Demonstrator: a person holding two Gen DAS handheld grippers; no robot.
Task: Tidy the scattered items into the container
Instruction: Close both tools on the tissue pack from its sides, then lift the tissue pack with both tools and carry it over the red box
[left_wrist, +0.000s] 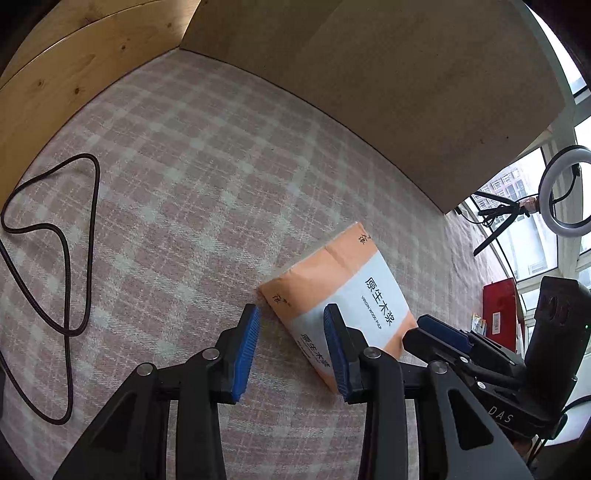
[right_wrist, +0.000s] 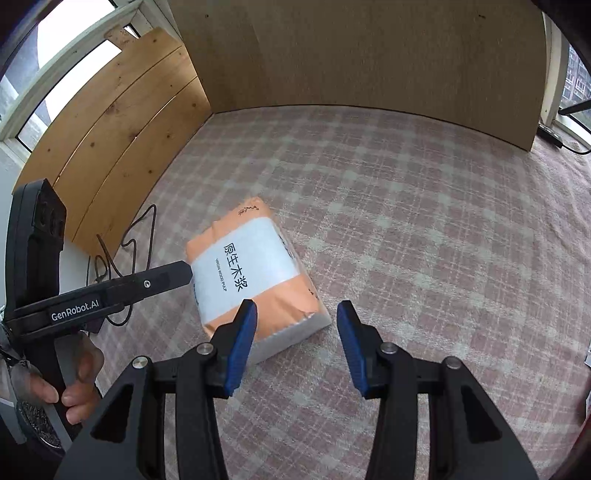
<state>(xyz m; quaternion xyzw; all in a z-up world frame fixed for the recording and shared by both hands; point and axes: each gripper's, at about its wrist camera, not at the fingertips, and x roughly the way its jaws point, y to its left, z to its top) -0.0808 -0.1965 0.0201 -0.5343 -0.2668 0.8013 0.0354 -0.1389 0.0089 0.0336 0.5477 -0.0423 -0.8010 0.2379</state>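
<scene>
An orange and white tissue pack (left_wrist: 354, 295) lies flat on the pink checked cloth (left_wrist: 184, 184). My left gripper (left_wrist: 291, 312) hangs open over the pack's near left corner; the right pad overlaps the pack and the left pad stands beside it over the cloth. In the right wrist view the same pack (right_wrist: 251, 269) lies ahead, and my right gripper (right_wrist: 295, 306) is open, its left pad over the pack's near end. The left gripper's finger (right_wrist: 170, 277) reaches the pack's left side. The right gripper's fingers (left_wrist: 443, 332) sit at the pack's right edge.
A black cable (left_wrist: 66, 258) loops on the cloth at the left. Pine boards (right_wrist: 110, 140) and a plain brown panel (right_wrist: 351, 55) stand along the cloth's far sides. A red box (left_wrist: 498, 314) and a ring light (left_wrist: 565, 188) stand by the window.
</scene>
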